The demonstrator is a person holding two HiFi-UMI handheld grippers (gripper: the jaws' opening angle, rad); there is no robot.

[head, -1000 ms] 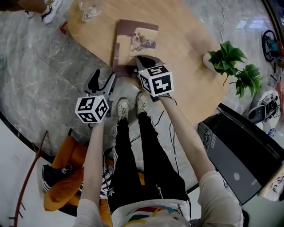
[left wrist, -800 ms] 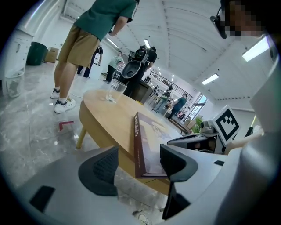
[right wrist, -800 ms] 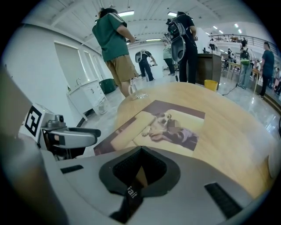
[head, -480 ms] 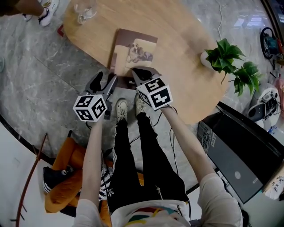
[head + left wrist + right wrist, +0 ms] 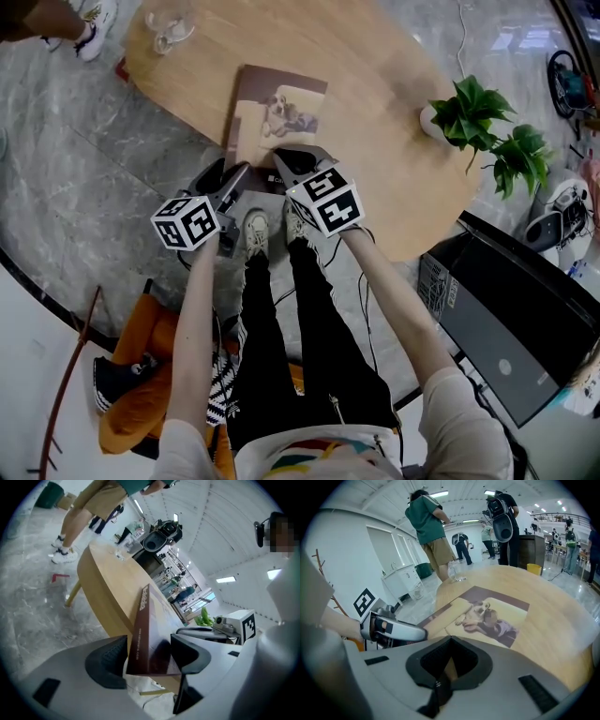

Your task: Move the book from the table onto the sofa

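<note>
The book [image 5: 281, 108], brown with a dog picture on its cover, lies on the oval wooden table [image 5: 394, 169], its near edge at the table's rim. My right gripper [image 5: 291, 157] is shut on that near edge; in the right gripper view its pads [image 5: 449, 660] meet over a thin tan sliver, with the cover [image 5: 487, 616] stretching away beyond them. My left gripper [image 5: 225, 173] is open at the near left corner. The left gripper view shows the spine corner [image 5: 140, 634] between the spread jaws [image 5: 147, 656], and I cannot tell whether either pad touches it.
A glass [image 5: 169, 23] stands at the table's far left end and a potted plant [image 5: 487, 131] at its right rim. A black case [image 5: 516, 319] lies on the floor to the right, an orange seat [image 5: 141, 375] at lower left. Other people stand beyond the table [image 5: 426, 522].
The left gripper has moved in toward the book's near left corner, sunk a little and rolled. The right gripper stays at the book's near edge, shifted slightly left.
</note>
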